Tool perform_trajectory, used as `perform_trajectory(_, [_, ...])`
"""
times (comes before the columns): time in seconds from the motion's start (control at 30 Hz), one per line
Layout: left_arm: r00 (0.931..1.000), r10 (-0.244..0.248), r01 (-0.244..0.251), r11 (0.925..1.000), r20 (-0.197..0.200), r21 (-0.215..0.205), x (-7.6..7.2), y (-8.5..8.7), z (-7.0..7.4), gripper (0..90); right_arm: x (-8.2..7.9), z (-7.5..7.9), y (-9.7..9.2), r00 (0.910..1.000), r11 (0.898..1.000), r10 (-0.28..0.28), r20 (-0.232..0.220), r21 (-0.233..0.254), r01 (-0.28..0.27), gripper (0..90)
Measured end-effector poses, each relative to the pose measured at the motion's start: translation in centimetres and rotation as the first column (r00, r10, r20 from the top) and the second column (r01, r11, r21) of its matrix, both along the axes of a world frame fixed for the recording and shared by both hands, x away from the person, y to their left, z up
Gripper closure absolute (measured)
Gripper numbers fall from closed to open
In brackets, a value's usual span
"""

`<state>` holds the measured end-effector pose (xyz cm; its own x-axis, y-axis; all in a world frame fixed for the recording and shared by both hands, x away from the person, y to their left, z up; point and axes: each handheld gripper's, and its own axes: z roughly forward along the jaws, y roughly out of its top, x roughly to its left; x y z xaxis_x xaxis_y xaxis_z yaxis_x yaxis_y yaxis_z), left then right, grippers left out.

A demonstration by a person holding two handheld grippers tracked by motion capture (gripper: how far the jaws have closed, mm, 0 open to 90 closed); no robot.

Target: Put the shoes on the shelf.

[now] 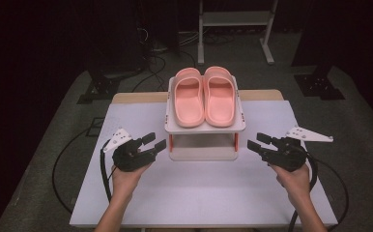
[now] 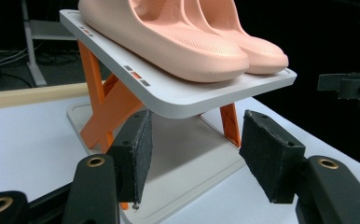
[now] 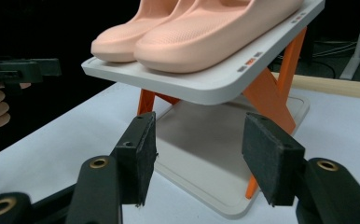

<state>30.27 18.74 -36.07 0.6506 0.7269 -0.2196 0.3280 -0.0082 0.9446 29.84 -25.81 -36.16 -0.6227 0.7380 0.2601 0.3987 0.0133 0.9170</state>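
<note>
A pair of pink slippers (image 1: 204, 95) lies side by side on the top shelf (image 1: 205, 129) of a small white rack with orange legs, toes toward me. My left gripper (image 1: 156, 140) is just left of the rack's front corner, open, with nothing between its pads. My right gripper (image 1: 255, 141) mirrors it at the right front corner, also open and empty. The left gripper view has my left gripper (image 2: 194, 158) aimed under the shelf (image 2: 178, 95) at the rack's base plate (image 2: 201, 158). The right gripper view has my right gripper (image 3: 199, 156) likewise facing the base plate (image 3: 206, 154) below the slippers (image 3: 192, 32).
The rack stands at the back middle of a white table (image 1: 199, 193) with a wooden far edge. Beyond it on the grey floor are a metal frame (image 1: 235, 29), dark stand feet (image 1: 320, 87) and cables. In front of the rack the tabletop lies bare.
</note>
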Motion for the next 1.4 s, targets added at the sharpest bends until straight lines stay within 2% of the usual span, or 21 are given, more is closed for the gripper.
perform_trajectory(0.43, [1.0000,-0.001,0.001,0.9999,-0.008,0.016,-0.3,0.3,-1.2,40.7,-0.3,-2.1,-0.7,0.9997,1.000,0.002,-0.024,-0.002,-0.002,39.0])
perform_trajectory(0.93, [0.9998,0.008,-0.008,0.9999,-0.017,0.011,-0.7,0.8,-2.9,37.0,-0.6,-4.1,-1.4,0.9984,1.000,0.010,-0.056,-0.013,-0.011,35.9])
perform_trajectory(1.4, [0.9997,0.010,-0.009,0.9997,-0.024,0.023,-1.3,1.3,-4.1,32.9,-1.4,-5.9,-2.9,0.9973,1.000,0.000,-0.074,-0.015,-0.001,34.9])
